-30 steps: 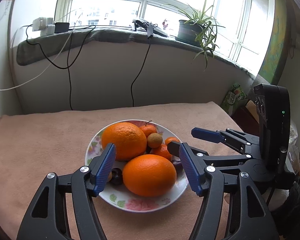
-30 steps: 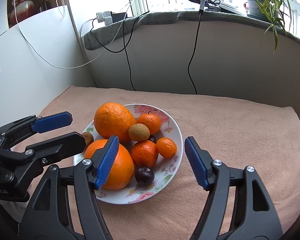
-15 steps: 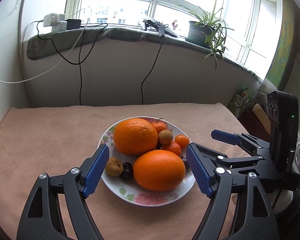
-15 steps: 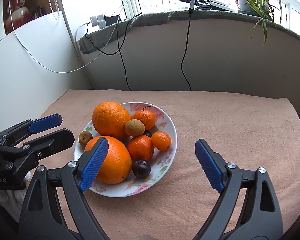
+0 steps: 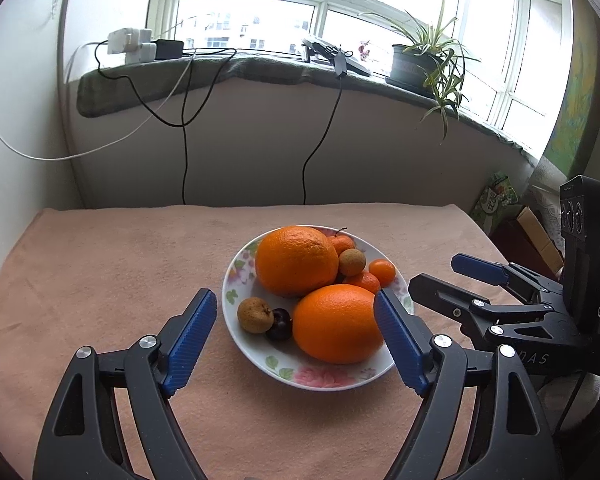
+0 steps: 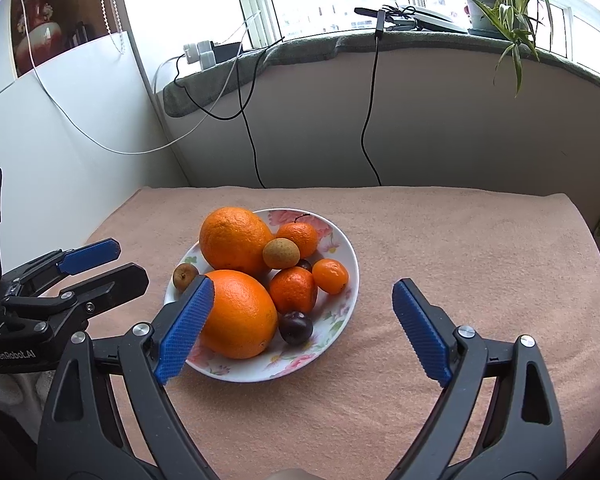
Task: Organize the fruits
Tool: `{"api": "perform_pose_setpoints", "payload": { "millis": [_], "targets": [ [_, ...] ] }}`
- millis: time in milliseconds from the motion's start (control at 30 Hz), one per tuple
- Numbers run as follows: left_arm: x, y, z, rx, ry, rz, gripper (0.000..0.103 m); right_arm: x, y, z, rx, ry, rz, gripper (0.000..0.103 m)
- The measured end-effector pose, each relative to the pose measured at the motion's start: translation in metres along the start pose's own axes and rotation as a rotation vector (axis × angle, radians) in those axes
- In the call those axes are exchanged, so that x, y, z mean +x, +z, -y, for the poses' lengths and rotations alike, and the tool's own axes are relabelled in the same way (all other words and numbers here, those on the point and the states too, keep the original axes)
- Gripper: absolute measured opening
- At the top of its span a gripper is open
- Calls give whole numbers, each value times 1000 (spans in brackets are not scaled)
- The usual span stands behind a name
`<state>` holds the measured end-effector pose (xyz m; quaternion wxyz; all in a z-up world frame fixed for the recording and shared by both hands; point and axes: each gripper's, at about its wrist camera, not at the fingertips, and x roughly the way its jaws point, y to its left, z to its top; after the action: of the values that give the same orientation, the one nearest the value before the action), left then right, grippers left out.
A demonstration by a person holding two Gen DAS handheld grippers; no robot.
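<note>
Both grippers are empty. The left gripper [image 5: 296, 338] is spread wide, while the right gripper [image 6: 302, 326] is still widening. The plate [image 6: 340, 312] of fruit sits mid-table on the pink cloth [image 6: 480, 260], with loads of bare room to its right. Compared with a second ago, both were noticeably narrower and closer to the plate.

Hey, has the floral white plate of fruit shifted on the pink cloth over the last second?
Cannot tell: the floral white plate sits differently in frame, but the cameras moved too.

Left claw [image 5: 296, 336] wide, empty; right claw [image 6: 300, 328] opening, empty
</note>
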<state>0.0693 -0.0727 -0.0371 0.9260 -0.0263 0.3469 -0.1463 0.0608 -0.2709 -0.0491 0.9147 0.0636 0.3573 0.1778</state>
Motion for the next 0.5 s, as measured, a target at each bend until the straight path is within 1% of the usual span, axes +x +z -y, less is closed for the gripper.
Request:
{"api": "perform_pose_setpoints", "payload": {
  "millis": [267,333,400,500],
  "targets": [
    [-12,-4,0,-10,37,18,82,-19,-2,-6,-7,-18,38,96],
    [-15,-6,1,-8,54,20,82,-24,-4,-9,-15,-27,48,98],
    [-17,-7,2,-6,67,23,82,-29,-7,-11,-22,-36,60,101],
    [-22,-10,3,-12,76,28,82,-36,-9,-13,-26,-46,74,102]
  ]
}}
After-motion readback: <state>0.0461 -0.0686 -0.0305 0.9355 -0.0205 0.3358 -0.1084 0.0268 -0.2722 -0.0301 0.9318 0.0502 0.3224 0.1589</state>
